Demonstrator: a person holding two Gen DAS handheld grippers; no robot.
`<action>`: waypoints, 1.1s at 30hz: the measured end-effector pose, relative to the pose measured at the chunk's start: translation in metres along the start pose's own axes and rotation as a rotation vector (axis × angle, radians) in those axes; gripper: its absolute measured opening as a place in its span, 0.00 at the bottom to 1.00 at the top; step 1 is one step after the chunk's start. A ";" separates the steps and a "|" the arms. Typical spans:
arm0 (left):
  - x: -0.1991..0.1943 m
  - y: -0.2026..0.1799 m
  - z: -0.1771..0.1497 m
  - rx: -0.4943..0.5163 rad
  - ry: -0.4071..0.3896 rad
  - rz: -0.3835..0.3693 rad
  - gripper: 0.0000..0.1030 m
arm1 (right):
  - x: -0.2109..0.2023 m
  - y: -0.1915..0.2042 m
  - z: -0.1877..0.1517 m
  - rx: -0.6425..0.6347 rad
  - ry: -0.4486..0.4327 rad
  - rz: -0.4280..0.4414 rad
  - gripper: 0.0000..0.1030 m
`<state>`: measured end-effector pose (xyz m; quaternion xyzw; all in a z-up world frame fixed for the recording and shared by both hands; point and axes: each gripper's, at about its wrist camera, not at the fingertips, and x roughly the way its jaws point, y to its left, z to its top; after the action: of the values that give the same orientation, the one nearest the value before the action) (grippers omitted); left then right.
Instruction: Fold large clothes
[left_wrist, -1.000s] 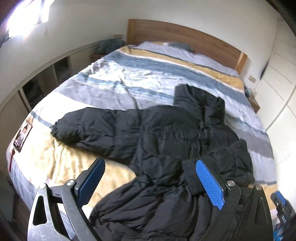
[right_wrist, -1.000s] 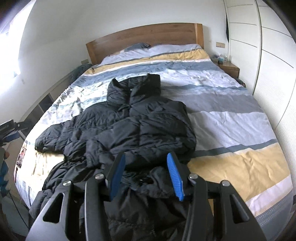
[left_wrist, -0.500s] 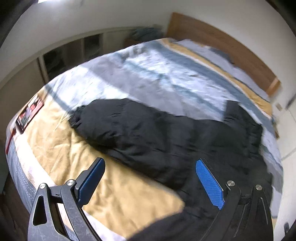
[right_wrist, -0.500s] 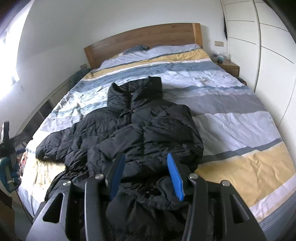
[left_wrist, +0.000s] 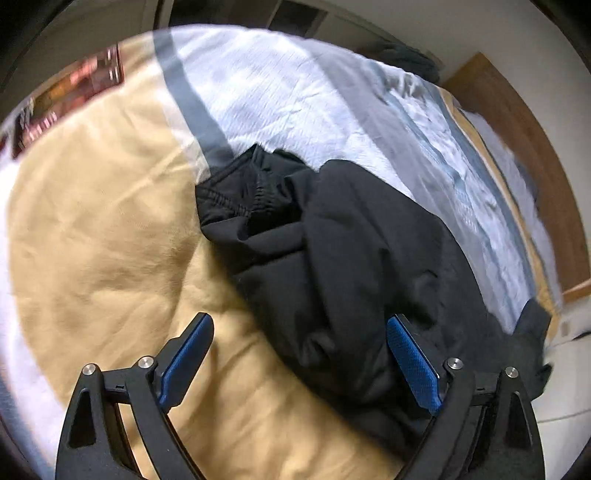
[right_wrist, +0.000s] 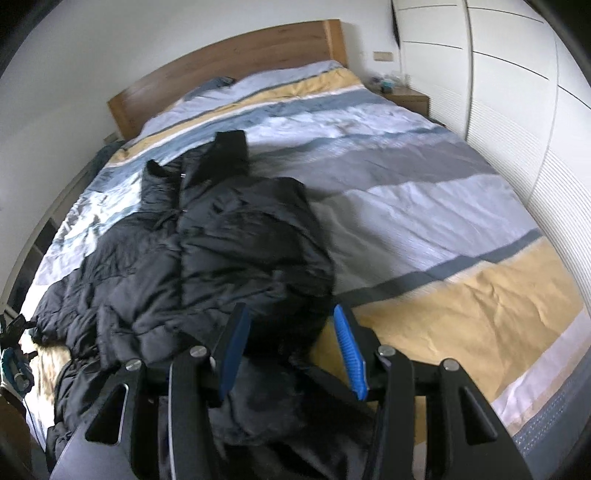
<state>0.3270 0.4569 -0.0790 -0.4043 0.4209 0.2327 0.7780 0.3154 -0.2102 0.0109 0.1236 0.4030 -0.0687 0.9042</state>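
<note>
We record a bedroom. A wide bed (right_wrist: 424, 206) fills most of it, under a duvet cover (right_wrist: 461, 306) striped in grey, white, blue and mustard yellow. We note a wooden headboard (right_wrist: 236, 62) against a plain white wall (right_wrist: 110, 40). A wooden nightstand (right_wrist: 408, 100) stands just beside the bed's far corner. White wardrobe doors (right_wrist: 517, 92) line one side; open shelving (right_wrist: 37, 243) lines the other.

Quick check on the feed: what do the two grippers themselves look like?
Both match. The left gripper and right gripper have black frames with triangular cut-outs and silver round screw heads at the joints. Each finger carries a flat blue pad, finely textured. No cables, markings or sleeves show on them.
</note>
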 end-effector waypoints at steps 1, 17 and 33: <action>0.004 0.003 0.002 -0.018 0.010 -0.029 0.85 | 0.003 -0.003 -0.001 0.002 0.005 -0.008 0.45; -0.017 -0.016 -0.003 -0.085 -0.017 -0.255 0.07 | 0.008 -0.003 -0.011 -0.002 0.014 -0.021 0.45; -0.128 -0.127 -0.050 0.246 -0.084 -0.331 0.07 | -0.057 -0.025 -0.020 0.036 -0.067 0.022 0.45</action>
<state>0.3246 0.3412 0.0682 -0.3596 0.3410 0.0652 0.8661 0.2574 -0.2270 0.0360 0.1419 0.3700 -0.0703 0.9154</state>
